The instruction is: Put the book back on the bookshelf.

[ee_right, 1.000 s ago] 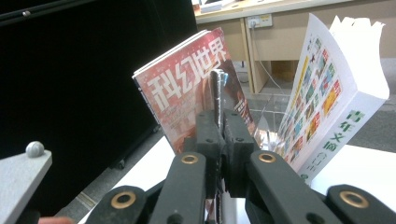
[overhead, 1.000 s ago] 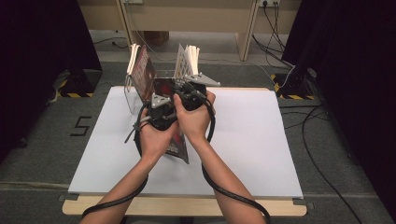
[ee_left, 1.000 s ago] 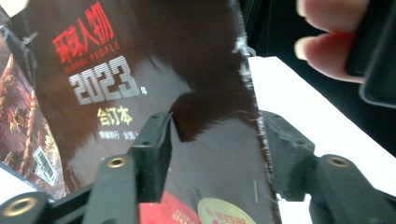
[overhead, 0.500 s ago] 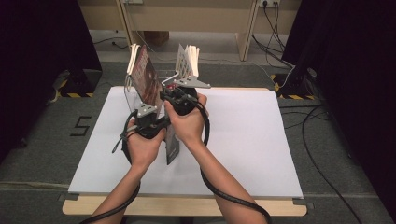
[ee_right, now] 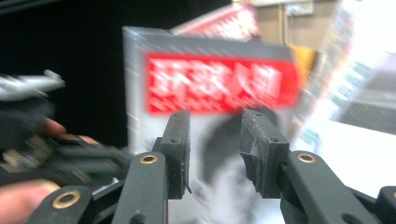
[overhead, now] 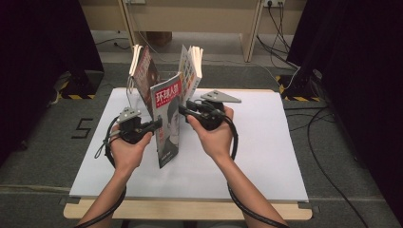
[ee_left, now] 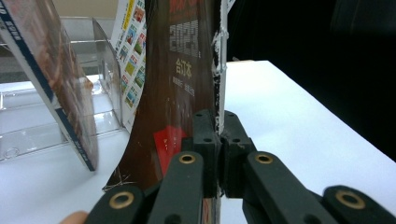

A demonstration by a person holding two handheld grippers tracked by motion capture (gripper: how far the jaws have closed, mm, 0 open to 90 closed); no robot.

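Observation:
A magazine [overhead: 167, 118] with a red title band stands upright over the white table [overhead: 266, 156], held by its left edge. My left gripper [overhead: 156, 124] is shut on that edge; in the left gripper view the jaws pinch the magazine's [ee_left: 187, 70] spine at my left gripper [ee_left: 219, 140]. My right gripper [overhead: 183, 110] is just right of the cover, open and holding nothing. In the right gripper view my right gripper [ee_right: 214, 144] faces the blurred cover [ee_right: 210, 93] with a gap between its jaws.
A clear acrylic rack [overhead: 135, 92] at the table's back holds a leaning magazine [overhead: 142, 76] on the left and more magazines [overhead: 191, 66] on the right. Cables [overhead: 309, 118] trail on the floor to the right. The table's front and right parts are bare.
The magazine has come up out of the rack area and now stands upright facing me. My hands have spread apart, left gripper going left and down, the right gripper letting go.

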